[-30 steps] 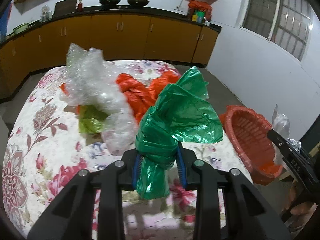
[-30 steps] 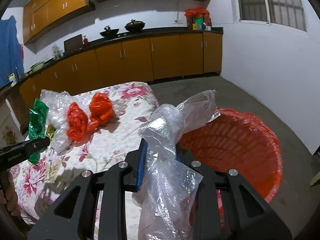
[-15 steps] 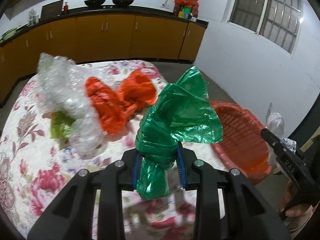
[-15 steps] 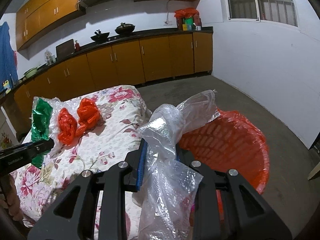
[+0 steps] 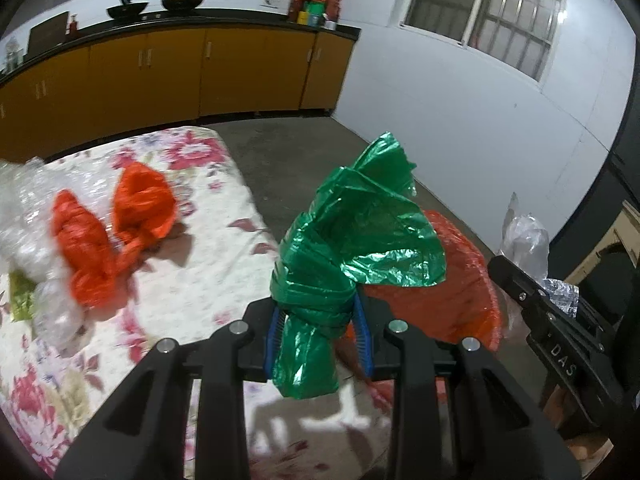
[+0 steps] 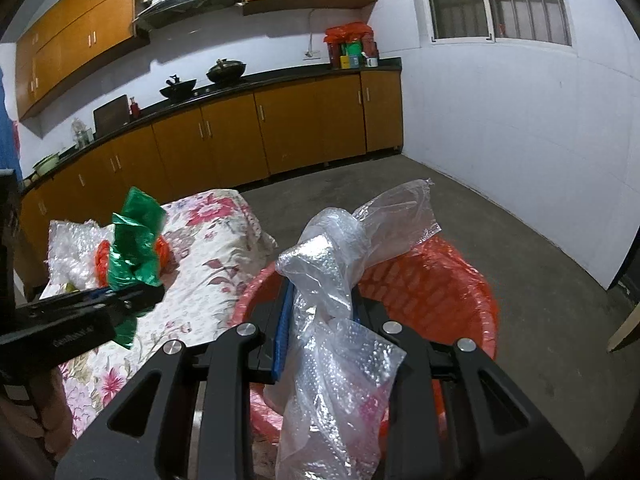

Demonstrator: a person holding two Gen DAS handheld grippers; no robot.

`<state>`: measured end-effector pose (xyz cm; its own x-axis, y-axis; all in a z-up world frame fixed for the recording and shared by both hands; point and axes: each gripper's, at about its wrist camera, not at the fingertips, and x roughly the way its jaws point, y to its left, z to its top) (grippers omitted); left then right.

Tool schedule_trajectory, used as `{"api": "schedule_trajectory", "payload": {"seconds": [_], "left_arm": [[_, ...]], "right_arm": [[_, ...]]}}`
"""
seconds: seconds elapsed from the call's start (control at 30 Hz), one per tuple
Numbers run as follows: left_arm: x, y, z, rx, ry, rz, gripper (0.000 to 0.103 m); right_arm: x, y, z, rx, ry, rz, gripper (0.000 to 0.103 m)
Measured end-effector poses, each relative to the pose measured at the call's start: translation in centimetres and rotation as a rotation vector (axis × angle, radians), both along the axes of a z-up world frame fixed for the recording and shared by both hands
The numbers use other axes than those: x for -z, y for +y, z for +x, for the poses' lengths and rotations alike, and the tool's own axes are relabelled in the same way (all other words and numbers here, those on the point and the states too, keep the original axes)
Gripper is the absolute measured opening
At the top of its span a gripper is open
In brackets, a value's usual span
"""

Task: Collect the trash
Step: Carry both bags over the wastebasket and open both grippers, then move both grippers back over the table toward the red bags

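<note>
My left gripper (image 5: 318,334) is shut on a knotted green plastic bag (image 5: 352,248), held over the floral table's right edge beside the orange basket (image 5: 448,296). My right gripper (image 6: 320,332) is shut on a clear bubble-wrap bag (image 6: 336,280), held above the orange basket (image 6: 440,288), which sits low by the table's end. In the right wrist view the left gripper (image 6: 120,300) with its green bag (image 6: 134,248) shows at the left. The right gripper (image 5: 532,292) with the clear bag (image 5: 524,240) shows at the right of the left wrist view.
Two crumpled orange bags (image 5: 116,224) and a heap of clear bubble wrap (image 5: 24,216) lie on the floral tablecloth (image 5: 200,264). Yellow-brown cabinets (image 6: 260,136) with woks on the counter line the far wall. Grey floor (image 6: 520,248) stretches to the white wall.
Both grippers moved rightward toward the basket with their bags. The table trash slid left in the left wrist view, and the basket now sits under the clear bag.
</note>
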<state>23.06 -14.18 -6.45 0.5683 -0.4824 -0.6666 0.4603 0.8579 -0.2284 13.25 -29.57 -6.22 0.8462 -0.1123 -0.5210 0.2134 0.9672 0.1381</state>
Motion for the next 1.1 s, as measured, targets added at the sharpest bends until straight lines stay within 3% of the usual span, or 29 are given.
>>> {"api": "schedule_trajectory", "payload": {"seconds": [0.43,0.5,0.67,0.8,0.97,1.1], "left_arm": [[1.0,-5.5,1.6,0.074,0.044,0.007,0.031],[1.3,-6.0,1.8,0.082,0.051,0.007,0.034],[2.1,-6.9,2.1,0.098,0.074,0.003,0.053],[2.6,-6.9,2.2,0.096,0.08,0.02,0.057],[3.1,-4.8,2.2,0.033,0.074,0.052,0.064],[2.7,-2.1,1.4,-0.047,0.011,0.108,0.075]], "right_arm": [[-0.6,-3.0,0.6,0.021,-0.032,0.064,0.027],[-0.8,-3.4,0.7,0.019,-0.044,0.079,0.03],[-1.0,-4.6,1.1,0.013,-0.057,0.121,0.042],[-0.9,-5.1,1.0,0.024,-0.059,0.144,0.045],[-0.7,-5.1,0.3,0.056,-0.054,0.104,0.056],[-0.7,-4.4,-0.1,0.063,-0.049,0.048,0.067]]}}
